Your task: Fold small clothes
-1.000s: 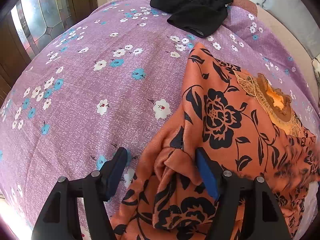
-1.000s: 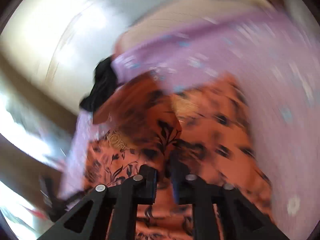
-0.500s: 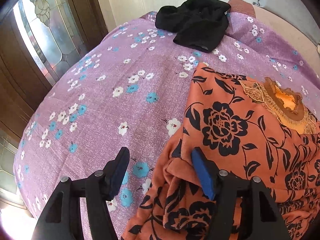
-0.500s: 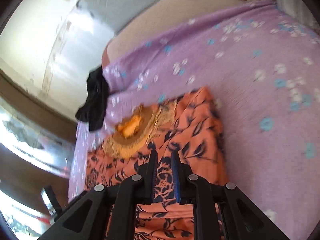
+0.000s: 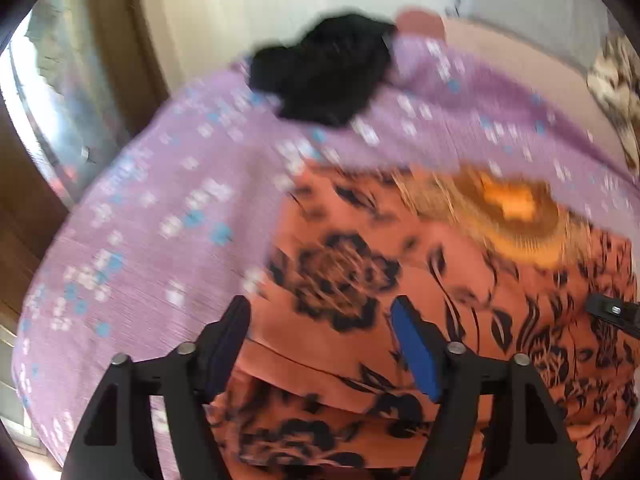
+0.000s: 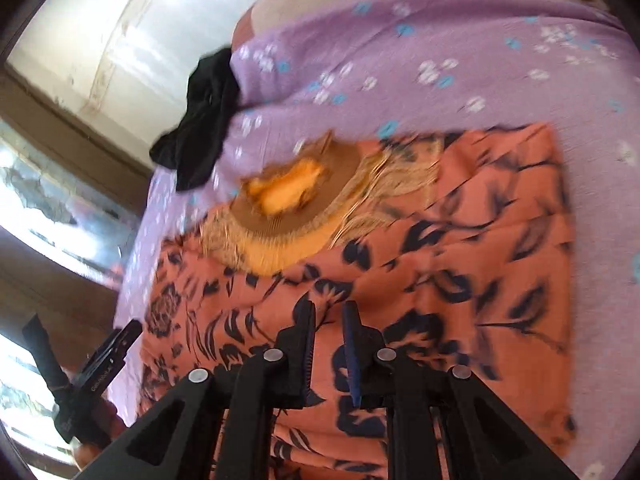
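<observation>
An orange garment with black flowers and a gold embroidered neckline lies flat on the purple flowered bedsheet. My left gripper hovers over its left part. The jaws are opening wide, the cloth lies under them and the pads press on nothing. In the right wrist view the same garment fills the middle. My right gripper hangs over it, jaws almost together with a thin slit, and nothing is visibly pinched. The left gripper's tool shows at the lower left, held by a hand.
A crumpled black garment lies at the bed's far corner, beside a tan mattress edge. A glass-panelled wooden door stands left of the bed. A patterned cushion lies at the far right. Bare sheet stretches beyond the garment.
The right gripper brought the lifted cloth down; the garment now lies flat below it. The left gripper came off the bunched edge, shifted over the garment, and its jaws spread wider.
</observation>
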### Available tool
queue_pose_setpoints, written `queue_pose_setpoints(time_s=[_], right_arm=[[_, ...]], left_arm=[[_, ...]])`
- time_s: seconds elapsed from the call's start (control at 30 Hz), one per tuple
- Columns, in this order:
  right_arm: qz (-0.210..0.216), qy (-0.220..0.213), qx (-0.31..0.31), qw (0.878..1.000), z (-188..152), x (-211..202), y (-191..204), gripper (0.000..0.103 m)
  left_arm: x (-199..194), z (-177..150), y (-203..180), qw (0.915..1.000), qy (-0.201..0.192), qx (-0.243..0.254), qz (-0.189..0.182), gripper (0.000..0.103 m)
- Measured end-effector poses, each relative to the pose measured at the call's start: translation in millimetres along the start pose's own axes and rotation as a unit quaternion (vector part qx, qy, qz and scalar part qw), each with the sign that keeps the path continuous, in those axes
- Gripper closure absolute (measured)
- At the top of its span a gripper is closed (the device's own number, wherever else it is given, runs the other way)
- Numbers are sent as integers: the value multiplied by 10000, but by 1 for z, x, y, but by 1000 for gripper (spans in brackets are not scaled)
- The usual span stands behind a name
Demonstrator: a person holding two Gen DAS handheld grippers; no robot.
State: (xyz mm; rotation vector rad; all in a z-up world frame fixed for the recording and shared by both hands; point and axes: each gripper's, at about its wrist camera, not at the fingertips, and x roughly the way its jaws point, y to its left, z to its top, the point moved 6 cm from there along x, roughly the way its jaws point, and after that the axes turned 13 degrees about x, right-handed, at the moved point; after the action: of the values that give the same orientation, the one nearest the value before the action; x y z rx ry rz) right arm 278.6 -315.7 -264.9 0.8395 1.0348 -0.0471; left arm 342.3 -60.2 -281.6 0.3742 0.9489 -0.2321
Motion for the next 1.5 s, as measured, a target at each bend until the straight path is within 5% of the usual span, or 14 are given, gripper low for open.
queue_pose_setpoints(time_s=[0.03, 0.13, 0.23, 0.4, 0.5, 0.73, 0.8, 0.87, 0.97, 1.13, 1.23, 1.3, 1.4, 1.5], right_arm=[[-126, -19, -97, 9999, -2, 6, 1, 86], [-38, -206, -76, 9998, -1, -3, 4, 86], [330, -423, -335, 9980, -6, -19, 24, 86], [274, 212, -492, 9982, -36, 14, 32, 76], [352, 196, -502, 9979, -45, -2, 34, 77], [683, -51, -261, 9973, -87, -74, 5, 75], [721, -255, -84, 9970, -101, -100, -20, 65], [525, -534, 187, 9970, -116, -125, -53, 27], [515, -756, 735, 9931, -137, -162, -102, 26], [635, -529, 1447, 9860, -168, -187, -159, 26], [1178, -186, 1791, 9766, -185, -182, -165, 26], [1449, 188, 1951, 9698, -200, -172, -159, 28], [1387, 251, 1847, 9726, -222, -167, -151, 29], [1257, 496, 1935, 9718, -239, -166, -151, 35]], left_arm=[[14, -5, -7, 9993, 360, 98, 49, 25], [10, -1, -15, 9980, 188, 374, 464, 24], [-2, 3, -13, 9999, -74, 128, 17, 24], [13, -8, -18, 9983, 370, 432, 146, 24], [3, -10, -25, 9962, 252, 763, 342, 24], [-41, -47, 29, 9995, -92, 226, 186, 24], [-52, -66, 52, 9997, -129, 8, 224, 24], [-63, -91, 72, 9995, -157, -204, 193, 24], [-73, -140, 96, 9986, 37, -454, 255, 23], [-80, -196, 114, 9911, 462, -1129, -525, 23], [-83, -211, 106, 9838, 590, -1369, -999, 25], [-87, -214, 91, 9821, 736, -1189, -1260, 31], [-94, -218, 78, 9845, 878, -855, -1253, 66], [-97, -227, 75, 9788, 935, -985, -1536, 70]])
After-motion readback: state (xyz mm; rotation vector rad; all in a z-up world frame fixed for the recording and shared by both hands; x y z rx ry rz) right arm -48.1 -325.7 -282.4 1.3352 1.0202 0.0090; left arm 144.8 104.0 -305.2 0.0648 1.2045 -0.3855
